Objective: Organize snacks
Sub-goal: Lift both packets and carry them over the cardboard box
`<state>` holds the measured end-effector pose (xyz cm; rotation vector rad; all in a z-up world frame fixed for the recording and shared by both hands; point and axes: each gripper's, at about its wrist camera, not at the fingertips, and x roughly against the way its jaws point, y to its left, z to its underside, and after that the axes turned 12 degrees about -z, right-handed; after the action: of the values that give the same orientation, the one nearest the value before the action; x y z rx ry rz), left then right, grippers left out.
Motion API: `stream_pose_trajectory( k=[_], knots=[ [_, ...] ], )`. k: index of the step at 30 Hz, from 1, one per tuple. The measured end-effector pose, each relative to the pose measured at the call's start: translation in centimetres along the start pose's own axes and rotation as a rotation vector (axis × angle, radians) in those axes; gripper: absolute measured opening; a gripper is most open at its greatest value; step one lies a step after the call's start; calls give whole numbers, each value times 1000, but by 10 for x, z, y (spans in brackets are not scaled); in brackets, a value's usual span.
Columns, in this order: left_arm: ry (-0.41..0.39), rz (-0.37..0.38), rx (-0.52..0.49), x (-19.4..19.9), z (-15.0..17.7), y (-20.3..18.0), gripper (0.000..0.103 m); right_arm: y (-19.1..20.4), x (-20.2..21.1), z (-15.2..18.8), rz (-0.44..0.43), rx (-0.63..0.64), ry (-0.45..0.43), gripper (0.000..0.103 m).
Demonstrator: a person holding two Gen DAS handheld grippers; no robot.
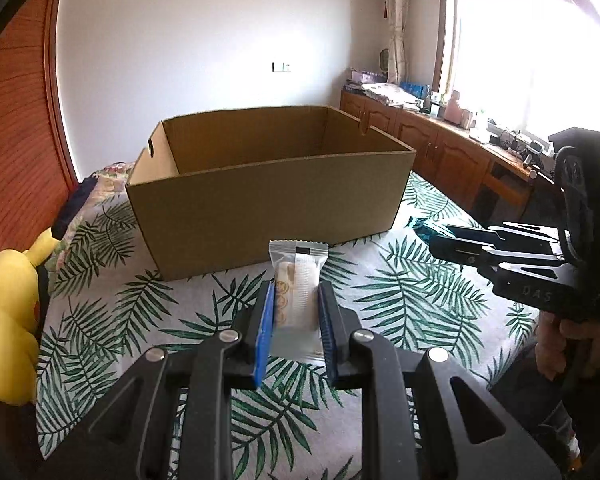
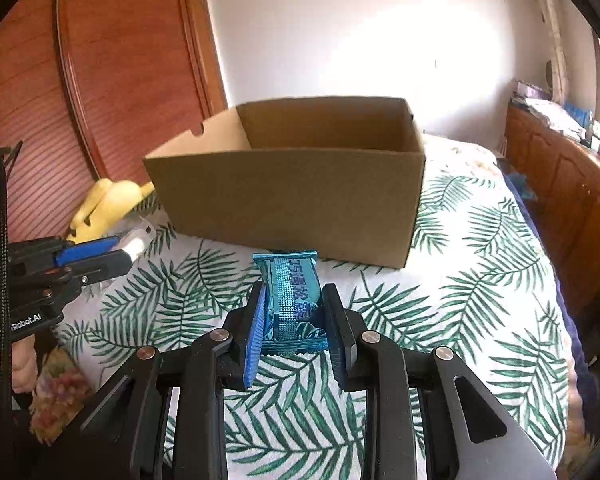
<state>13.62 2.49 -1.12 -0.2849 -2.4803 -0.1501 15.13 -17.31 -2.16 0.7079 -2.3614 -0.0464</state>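
Note:
An open brown cardboard box (image 1: 268,200) stands on the leaf-print bed cover; it also shows in the right wrist view (image 2: 292,204). My left gripper (image 1: 296,292) is shut on a clear white snack pack (image 1: 298,280) and holds it in front of the box's near wall. My right gripper (image 2: 294,300) is shut on a blue foil snack pack (image 2: 292,292), also in front of the box. The right gripper shows from the side in the left wrist view (image 1: 440,240), the left gripper in the right wrist view (image 2: 132,250). The box floor is hidden.
A yellow plush toy (image 1: 8,312) lies at the bed's left edge by the wooden headboard (image 1: 16,120). Wooden cabinets (image 1: 440,152) with clutter run along the right under a bright window. The leaf-print cover (image 2: 480,280) spreads around the box.

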Motion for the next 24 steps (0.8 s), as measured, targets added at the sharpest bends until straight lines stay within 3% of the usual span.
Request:
stream_pose_trajectory(
  k=[12, 24],
  knots=[
    [-45, -2, 7, 16, -12, 4, 19, 4, 34, -7, 5, 2, -64, 27],
    [-97, -29, 18, 15, -39, 16, 19, 0, 41, -28, 14, 20, -102, 27]
  ],
)
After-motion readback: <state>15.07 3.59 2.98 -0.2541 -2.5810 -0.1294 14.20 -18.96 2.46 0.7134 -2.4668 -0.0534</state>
